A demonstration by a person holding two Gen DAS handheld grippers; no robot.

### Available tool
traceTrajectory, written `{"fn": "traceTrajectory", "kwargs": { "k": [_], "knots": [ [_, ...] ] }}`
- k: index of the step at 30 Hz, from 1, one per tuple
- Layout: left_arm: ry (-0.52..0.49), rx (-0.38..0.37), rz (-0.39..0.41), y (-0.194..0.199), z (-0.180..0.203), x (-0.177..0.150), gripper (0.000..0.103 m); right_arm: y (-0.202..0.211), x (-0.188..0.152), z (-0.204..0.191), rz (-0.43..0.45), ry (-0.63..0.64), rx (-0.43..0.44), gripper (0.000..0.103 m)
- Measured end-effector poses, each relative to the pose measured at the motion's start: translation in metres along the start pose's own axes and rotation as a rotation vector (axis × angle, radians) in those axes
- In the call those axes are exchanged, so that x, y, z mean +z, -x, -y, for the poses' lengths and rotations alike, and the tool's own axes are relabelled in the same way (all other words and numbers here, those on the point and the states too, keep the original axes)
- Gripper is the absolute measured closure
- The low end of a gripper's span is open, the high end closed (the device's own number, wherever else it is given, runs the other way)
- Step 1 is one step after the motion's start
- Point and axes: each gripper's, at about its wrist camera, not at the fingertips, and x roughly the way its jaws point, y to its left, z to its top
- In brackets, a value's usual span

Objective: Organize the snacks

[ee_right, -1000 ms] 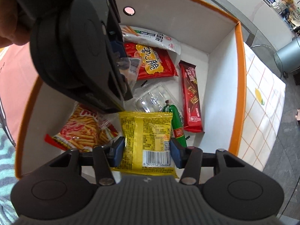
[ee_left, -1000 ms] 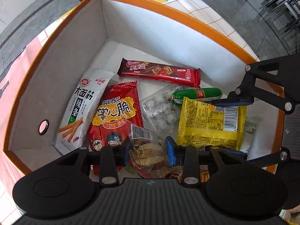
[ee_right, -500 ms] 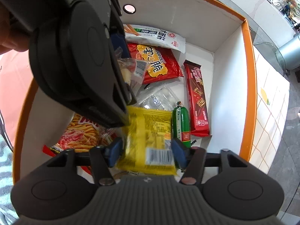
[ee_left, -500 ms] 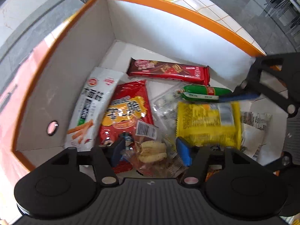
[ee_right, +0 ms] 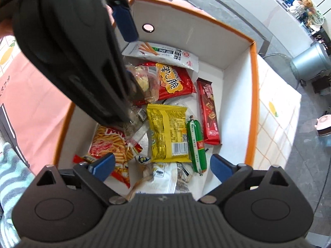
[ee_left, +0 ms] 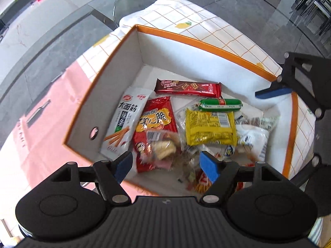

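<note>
Snacks are lying in the orange-rimmed box (ee_left: 198, 43) w/ white walls: yellow packet (ee_left: 210, 127) is sitting mid-box just beside the green sausage (ee_left: 220, 104), clear bag of biscuits (ee_left: 163, 144) is overlapping the red packet (ee_left: 156, 122). Left gripper (ee_left: 165, 164) is hovering above the clear bag, jaws opening, nothing pressed btwn pads. Right gripper (ee_right: 162, 165) is hanging over the yellow packet, jaws also opening, gripping nothing.

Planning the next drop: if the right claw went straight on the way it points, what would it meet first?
Probably the yellow packet in the box, just beyond the opening right claw; the white bag nearer the camera might come first, depth unclear.
</note>
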Motion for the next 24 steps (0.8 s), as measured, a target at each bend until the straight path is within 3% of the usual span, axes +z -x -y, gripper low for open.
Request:
{"fn": "traceTrajectory", "kwargs": {
  "k": [13, 24],
  "knots": [
    [-0.043, 0.035, 0.083, 0.077, 0.008, -0.045, 0.016, 0.069, -0.018, -0.032, 0.045, -0.002, -0.039, 0.008],
    [-0.120, 0.067, 0.196, 0.127, 0.033, -0.096, 0.017, 0.116, -0.040, -0.063, 0.107, -0.141, -0.024, 0.008]
  ]
}}
